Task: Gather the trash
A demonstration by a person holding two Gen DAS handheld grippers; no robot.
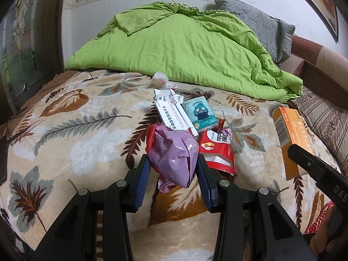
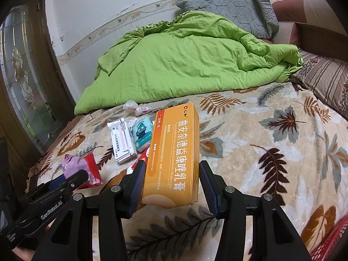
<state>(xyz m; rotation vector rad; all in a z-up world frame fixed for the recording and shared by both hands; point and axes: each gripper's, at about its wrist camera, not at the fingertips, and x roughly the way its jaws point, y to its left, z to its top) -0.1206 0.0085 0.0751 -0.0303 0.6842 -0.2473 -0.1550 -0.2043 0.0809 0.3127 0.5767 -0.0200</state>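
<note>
My left gripper (image 1: 173, 165) is shut on a crumpled purple plastic wrapper (image 1: 174, 152) and holds it above the leaf-patterned blanket (image 1: 87, 134). My right gripper (image 2: 173, 174) is shut on an orange medicine box (image 2: 174, 152); the box also shows at the right of the left wrist view (image 1: 289, 134). On the blanket lie a white medicine box (image 1: 171, 111), a teal tissue pack (image 1: 199, 113), a red snack bag (image 1: 217, 150), a small candy wrapper (image 1: 221, 128) and a clear crumpled wrapper (image 1: 162, 80).
A green quilt (image 1: 184, 47) is heaped at the far side of the bed with a grey pillow (image 1: 261, 21) behind it. A striped pillow (image 2: 326, 80) lies at the right. A red mesh basket (image 2: 332, 239) shows at the lower right. A glass-panelled door (image 2: 24, 87) stands at the left.
</note>
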